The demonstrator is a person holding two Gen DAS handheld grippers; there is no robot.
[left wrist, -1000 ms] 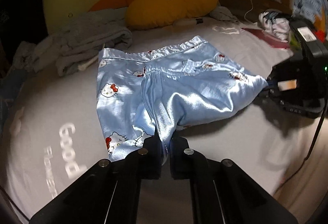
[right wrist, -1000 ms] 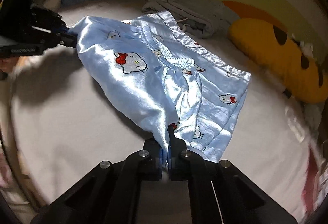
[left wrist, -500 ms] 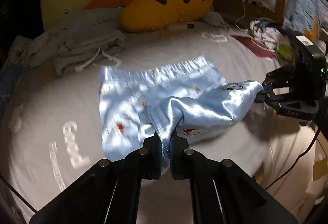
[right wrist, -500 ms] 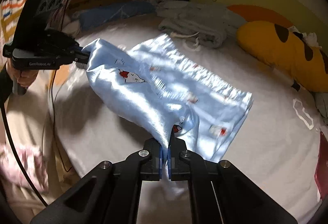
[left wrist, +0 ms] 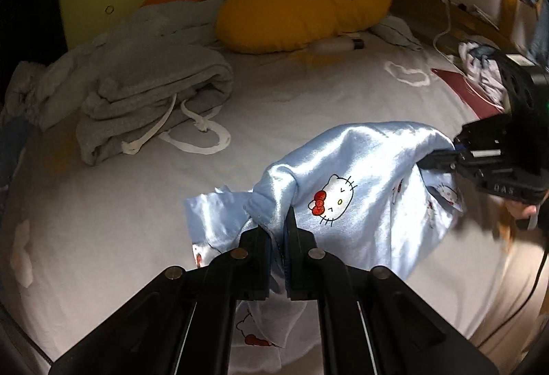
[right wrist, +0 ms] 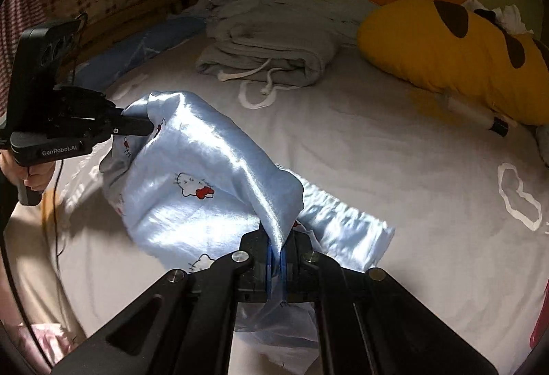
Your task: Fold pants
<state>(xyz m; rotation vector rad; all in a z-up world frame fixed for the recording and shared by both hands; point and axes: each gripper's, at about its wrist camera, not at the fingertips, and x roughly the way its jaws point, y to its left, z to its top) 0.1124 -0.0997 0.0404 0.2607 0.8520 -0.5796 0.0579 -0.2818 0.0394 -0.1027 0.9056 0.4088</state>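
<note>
Light blue satin pants (left wrist: 363, 189) with cat prints hang lifted above the bed, stretched between both grippers. My left gripper (left wrist: 278, 234) is shut on one edge of the pants. My right gripper (right wrist: 277, 248) is shut on the other edge of the pants (right wrist: 206, 183). The right gripper also shows at the right in the left wrist view (left wrist: 442, 162), and the left gripper at the left in the right wrist view (right wrist: 144, 126). The lower part of the pants trails on the sheet below my fingers.
A grey bed sheet (left wrist: 308, 100) with white prints lies under it all. A folded grey garment with white drawstrings (left wrist: 151, 93) lies at the back left. A yellow plush pillow (left wrist: 305, 14) and a small bottle (left wrist: 338, 45) lie at the head of the bed.
Both grippers have lifted the pants off the sheet and pulled them toward the foot of the bed. The pants, flat a second ago, now hang bunched between the grippers.
</note>
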